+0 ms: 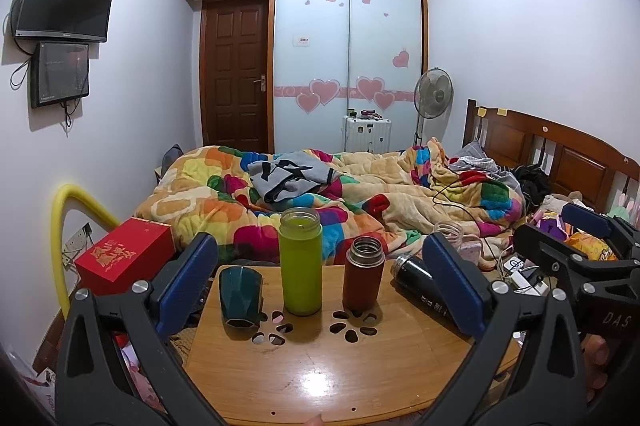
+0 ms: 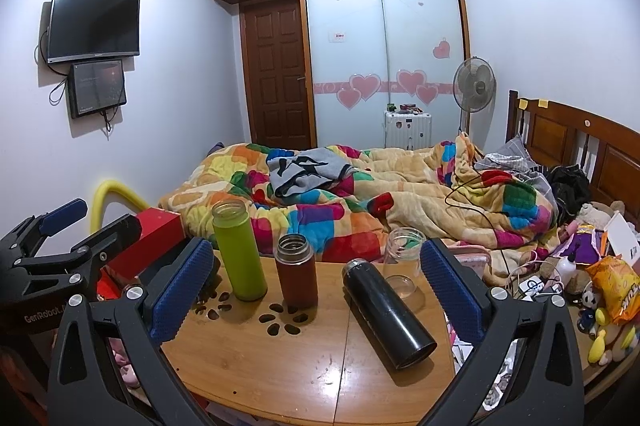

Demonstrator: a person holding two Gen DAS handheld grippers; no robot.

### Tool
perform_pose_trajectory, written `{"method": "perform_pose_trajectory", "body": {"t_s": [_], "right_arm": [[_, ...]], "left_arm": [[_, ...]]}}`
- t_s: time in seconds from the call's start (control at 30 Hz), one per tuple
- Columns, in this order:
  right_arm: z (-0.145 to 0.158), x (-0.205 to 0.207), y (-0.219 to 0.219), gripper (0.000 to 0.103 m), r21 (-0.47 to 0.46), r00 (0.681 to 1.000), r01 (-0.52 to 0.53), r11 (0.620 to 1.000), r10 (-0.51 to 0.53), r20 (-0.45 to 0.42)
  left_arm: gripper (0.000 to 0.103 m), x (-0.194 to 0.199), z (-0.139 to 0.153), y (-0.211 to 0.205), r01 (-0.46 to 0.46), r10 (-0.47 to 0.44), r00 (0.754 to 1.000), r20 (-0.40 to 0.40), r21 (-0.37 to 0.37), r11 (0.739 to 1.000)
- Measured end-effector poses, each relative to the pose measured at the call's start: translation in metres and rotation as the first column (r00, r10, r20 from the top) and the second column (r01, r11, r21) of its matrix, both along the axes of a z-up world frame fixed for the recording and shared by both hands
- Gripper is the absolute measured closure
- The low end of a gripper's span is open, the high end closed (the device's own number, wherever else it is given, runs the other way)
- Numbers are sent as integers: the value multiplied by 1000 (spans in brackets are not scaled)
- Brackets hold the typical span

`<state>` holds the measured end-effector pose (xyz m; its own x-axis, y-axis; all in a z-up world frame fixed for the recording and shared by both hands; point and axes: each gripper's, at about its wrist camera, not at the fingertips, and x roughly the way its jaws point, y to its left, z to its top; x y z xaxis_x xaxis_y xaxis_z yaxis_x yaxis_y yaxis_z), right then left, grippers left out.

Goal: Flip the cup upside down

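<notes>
**Both tools open and empty above bench; cup standing at left edge**

Left tool (image 1: 320, 290): jaws spread wide, nothing between them, held above the near part of the bench (image 1: 320, 378). Right tool (image 2: 316, 294): likewise wide open and empty.

The bench's near half is bare wood. Flower-shaped cut-outs sit mid-surface.

The dark green cup (image 1: 239, 300), faceted, stands close to the bench's left edge, mouth up and leaning slightly; the left tool's left finger (image 1: 186, 282) overlaps its side in view. Just right of it stands the green bottle (image 1: 301, 262), lidless, then the red flask (image 1: 363, 274), also open. A black flask (image 2: 386, 312) lies on its side towards the right edge, with white lettering not readable. A clear glass jar (image 2: 404, 266) stands at the far right rim.

Beyond the left edge: a red box (image 1: 126, 256) with gold characters. Further off, a bed with a multicoloured quilt (image 1: 320, 194).

Legible writing: "DAS" and "GenRobot" on the tool bodies.
</notes>
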<state>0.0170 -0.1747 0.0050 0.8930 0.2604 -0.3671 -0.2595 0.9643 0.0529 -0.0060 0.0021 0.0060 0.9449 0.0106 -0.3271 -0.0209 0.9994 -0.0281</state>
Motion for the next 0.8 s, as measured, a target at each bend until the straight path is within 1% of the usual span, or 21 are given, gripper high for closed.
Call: {"method": "perform_pose_trajectory", "body": {"t_s": [0.8], "right_arm": [[3, -3, 1, 0, -2, 1000, -2, 1000, 2, 10]], "left_arm": [[0, -1, -2, -5, 2, -2, 1000, 4, 9, 1000]]}}
